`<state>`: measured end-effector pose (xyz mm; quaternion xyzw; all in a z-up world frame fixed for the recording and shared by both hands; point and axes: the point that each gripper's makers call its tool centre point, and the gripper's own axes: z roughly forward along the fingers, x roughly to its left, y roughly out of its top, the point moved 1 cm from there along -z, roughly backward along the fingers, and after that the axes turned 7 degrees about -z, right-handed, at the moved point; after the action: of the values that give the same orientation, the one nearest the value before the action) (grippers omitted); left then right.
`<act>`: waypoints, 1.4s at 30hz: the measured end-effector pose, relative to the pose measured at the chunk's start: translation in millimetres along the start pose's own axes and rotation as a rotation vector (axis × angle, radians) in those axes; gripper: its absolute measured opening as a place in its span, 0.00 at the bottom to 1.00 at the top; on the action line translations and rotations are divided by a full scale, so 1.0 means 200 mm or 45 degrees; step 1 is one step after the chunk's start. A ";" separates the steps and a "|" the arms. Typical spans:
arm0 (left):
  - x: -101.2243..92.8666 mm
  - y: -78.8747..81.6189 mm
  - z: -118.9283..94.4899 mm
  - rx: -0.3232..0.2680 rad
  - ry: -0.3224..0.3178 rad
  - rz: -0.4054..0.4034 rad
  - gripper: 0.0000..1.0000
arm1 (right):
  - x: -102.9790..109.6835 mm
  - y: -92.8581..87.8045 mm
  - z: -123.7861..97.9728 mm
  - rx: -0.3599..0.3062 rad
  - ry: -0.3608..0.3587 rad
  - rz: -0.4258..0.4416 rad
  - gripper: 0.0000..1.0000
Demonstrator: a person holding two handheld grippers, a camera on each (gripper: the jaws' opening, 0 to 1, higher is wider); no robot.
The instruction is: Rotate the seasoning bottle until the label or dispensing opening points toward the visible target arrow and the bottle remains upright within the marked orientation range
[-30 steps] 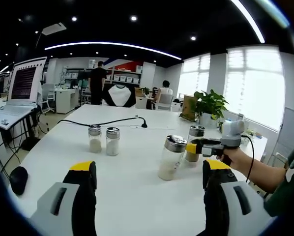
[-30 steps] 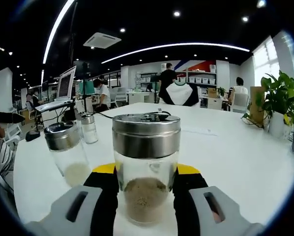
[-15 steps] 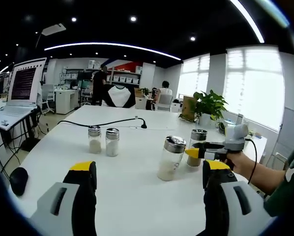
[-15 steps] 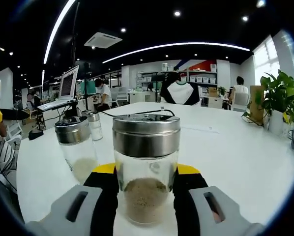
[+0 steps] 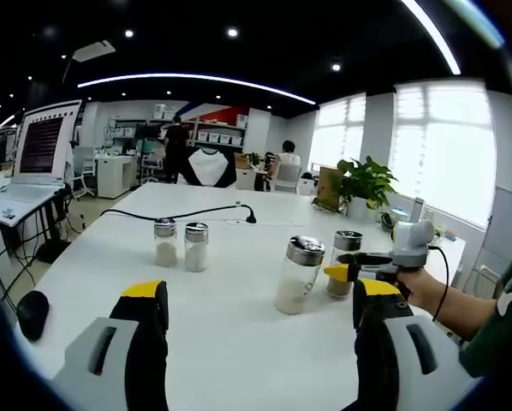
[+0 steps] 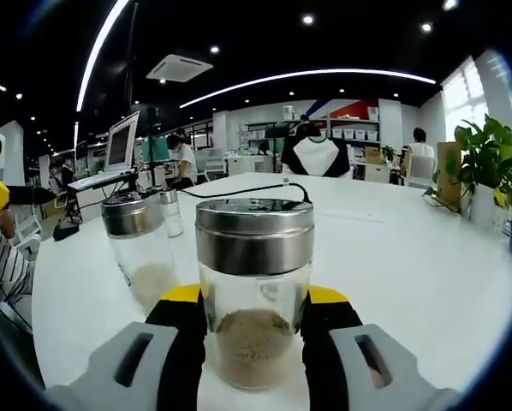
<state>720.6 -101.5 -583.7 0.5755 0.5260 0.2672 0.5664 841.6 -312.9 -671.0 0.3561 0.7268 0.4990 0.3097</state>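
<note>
A glass seasoning bottle [image 6: 254, 248] with a steel lid and brown powder stands upright on the white table [image 6: 427, 282]. My right gripper [image 6: 254, 296] is shut on it, with a yellow-tipped jaw against each side. In the left gripper view this bottle [image 5: 342, 257] is at the right, with the right gripper [image 5: 352, 272] and the person's hand behind it. My left gripper [image 5: 260, 291] hovers open over the table's near part, holding nothing. A taller bottle [image 5: 297, 274] of pale powder stands just left of the held one.
Two small shakers [image 5: 181, 245] stand farther left, with a black cable [image 5: 187, 214] behind them. A mouse [image 5: 32, 313] lies at the left edge, near a laptop [image 5: 38, 154]. A potted plant [image 5: 366, 184] is at the far right. People stand in the office behind.
The right gripper has carried its bottle slightly right and nearer in the left gripper view. In the right gripper view the pale-powder bottle now appears closer to the held one. The left gripper has stayed put.
</note>
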 end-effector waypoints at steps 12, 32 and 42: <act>-0.01 -0.02 0.01 0.008 -0.009 -0.002 0.94 | 0.00 -0.03 -0.03 0.047 0.004 -0.032 0.42; -0.01 -0.03 0.00 0.022 -0.003 -0.001 0.94 | 0.00 -0.04 -0.03 0.070 0.009 -0.033 0.42; -0.02 -0.02 0.01 0.021 -0.009 0.006 0.94 | -0.03 -0.04 -0.05 0.076 0.088 -0.005 0.54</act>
<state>720.3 -106.4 -586.0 0.5823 0.5249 0.2620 0.5628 835.3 -325.0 -675.1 0.3464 0.7522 0.4885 0.2747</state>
